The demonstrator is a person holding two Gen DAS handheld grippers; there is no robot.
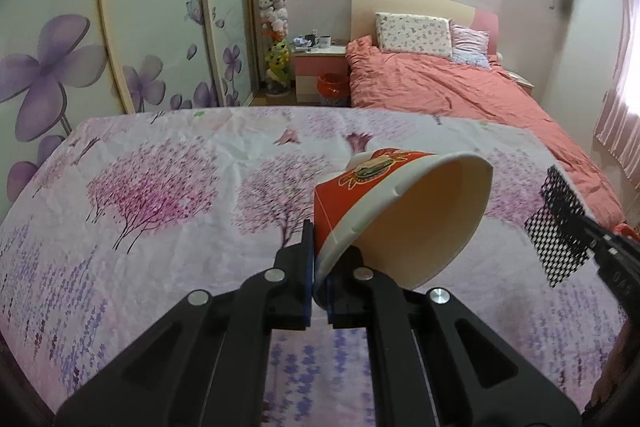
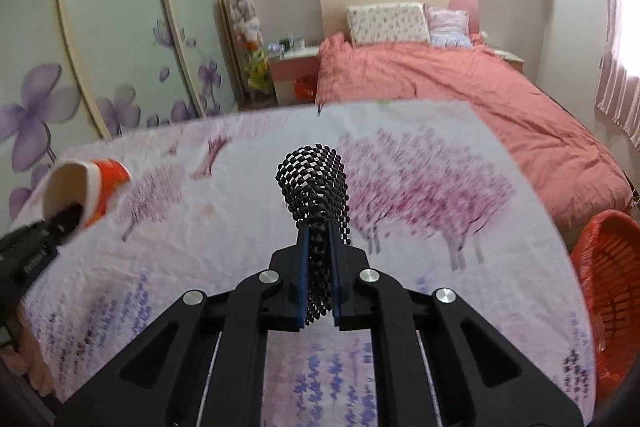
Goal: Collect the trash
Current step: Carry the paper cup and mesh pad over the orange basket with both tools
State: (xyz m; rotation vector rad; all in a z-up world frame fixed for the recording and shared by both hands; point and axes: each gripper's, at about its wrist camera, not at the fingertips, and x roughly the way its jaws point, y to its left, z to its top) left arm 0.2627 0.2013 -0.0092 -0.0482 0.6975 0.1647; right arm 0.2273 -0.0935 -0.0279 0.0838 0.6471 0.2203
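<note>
- Left claw [image 1: 318, 259] pinches the rim of my paper cup [image 1: 400, 211], which tilts on its side above the flowered tabletop [image 1: 160, 187], mouth toward me.
- Right claw [image 2: 319, 259] is pressed onto a black mesh sleeve [image 2: 314, 183], held clear of the cloth.
- Beside the tabletop's right edge I see a red basket [image 2: 608, 287].

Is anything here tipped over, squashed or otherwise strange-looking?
Yes. The paper cup is tipped on its side, pinched by its rim in the left hand-held gripper, and that rim is dented. The right hand-held gripper squeezes a black-and-white checkered wrapper flat. Nothing looks spilled on the floral cloth.
</note>
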